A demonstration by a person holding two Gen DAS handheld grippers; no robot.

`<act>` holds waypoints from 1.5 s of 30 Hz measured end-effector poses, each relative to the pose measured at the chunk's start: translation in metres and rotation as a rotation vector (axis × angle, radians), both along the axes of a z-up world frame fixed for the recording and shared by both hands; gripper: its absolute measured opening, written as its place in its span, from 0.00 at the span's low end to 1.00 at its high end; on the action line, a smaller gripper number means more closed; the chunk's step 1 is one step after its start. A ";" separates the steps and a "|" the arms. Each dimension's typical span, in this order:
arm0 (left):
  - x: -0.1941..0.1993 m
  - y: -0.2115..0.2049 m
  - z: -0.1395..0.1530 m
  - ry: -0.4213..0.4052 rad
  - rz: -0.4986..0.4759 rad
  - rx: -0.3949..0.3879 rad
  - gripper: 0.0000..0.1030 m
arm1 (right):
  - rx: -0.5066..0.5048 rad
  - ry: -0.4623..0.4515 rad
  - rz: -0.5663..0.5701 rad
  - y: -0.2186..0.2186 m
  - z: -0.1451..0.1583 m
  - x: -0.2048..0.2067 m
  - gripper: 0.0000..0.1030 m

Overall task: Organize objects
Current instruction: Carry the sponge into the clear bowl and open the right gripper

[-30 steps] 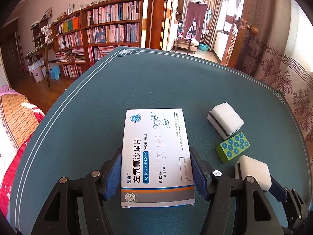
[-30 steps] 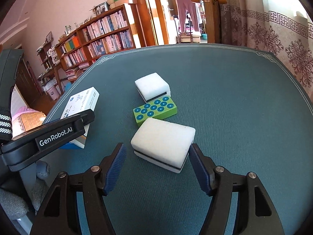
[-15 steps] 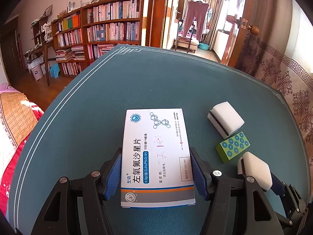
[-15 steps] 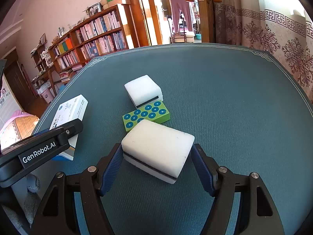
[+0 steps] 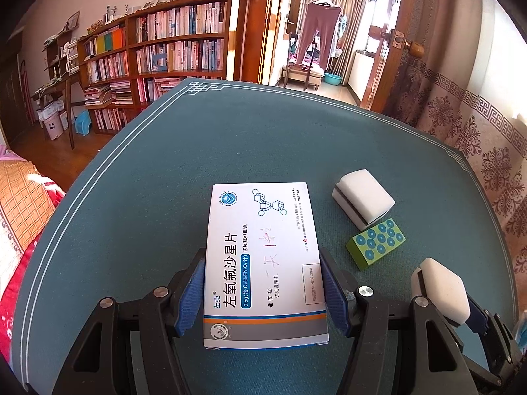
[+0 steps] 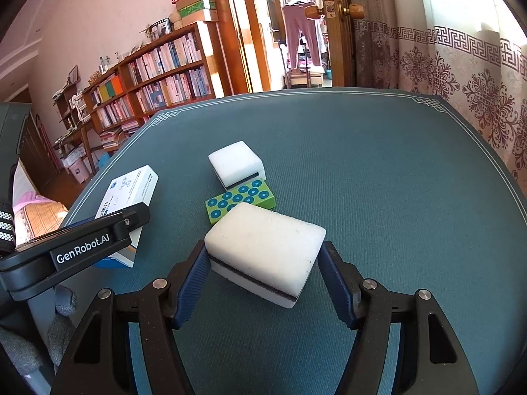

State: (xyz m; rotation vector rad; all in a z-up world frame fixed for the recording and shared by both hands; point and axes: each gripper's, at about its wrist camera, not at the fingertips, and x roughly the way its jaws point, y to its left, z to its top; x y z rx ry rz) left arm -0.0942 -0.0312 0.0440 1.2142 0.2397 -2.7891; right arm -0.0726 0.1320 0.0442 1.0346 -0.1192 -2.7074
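- Broadly, a teal table (image 5: 164, 171) carries everything, with a bookshelf (image 5: 158, 52) beyond it.
- Left gripper (image 5: 263, 291) clamps both pads on a white medicine box (image 5: 263, 263) lying flat near the table's near edge.
- Right gripper (image 6: 265, 276) has just been closing; its pads press a white sponge (image 6: 263, 247), seemingly lifted over the green block's near edge.
- Second sponge (image 6: 235, 161) sits just behind the block.
- Green dotted block (image 6: 240, 199) lies between the sponges.
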 end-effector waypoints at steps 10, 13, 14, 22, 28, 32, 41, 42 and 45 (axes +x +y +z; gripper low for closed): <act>0.005 0.019 0.004 0.012 -0.120 0.052 0.65 | -0.025 0.038 -0.062 0.040 0.018 0.037 0.66; 0.009 0.026 0.005 0.014 -0.160 0.077 0.65 | -0.016 0.059 -0.087 0.053 0.024 0.052 0.66; 0.010 0.028 0.006 0.015 -0.171 0.083 0.65 | -0.015 0.064 -0.096 0.058 0.026 0.056 0.66; 0.019 0.049 0.008 0.025 -0.247 0.074 0.65 | 0.006 0.111 -0.170 0.096 0.043 0.094 0.66; 0.025 0.066 0.005 0.022 -0.301 0.053 0.65 | 0.012 0.130 -0.246 0.130 0.052 0.112 0.66; 0.030 0.078 0.002 0.020 -0.338 0.038 0.65 | 0.021 0.132 -0.309 0.156 0.055 0.124 0.66; 0.040 0.097 -0.002 0.020 -0.399 0.014 0.65 | 0.050 0.130 -0.460 0.212 0.059 0.155 0.66; 0.041 0.099 -0.002 0.020 -0.404 0.012 0.65 | 0.051 0.129 -0.474 0.217 0.059 0.158 0.66; 0.044 0.104 -0.003 0.019 -0.418 0.006 0.65 | 0.046 0.125 -0.513 0.232 0.059 0.167 0.66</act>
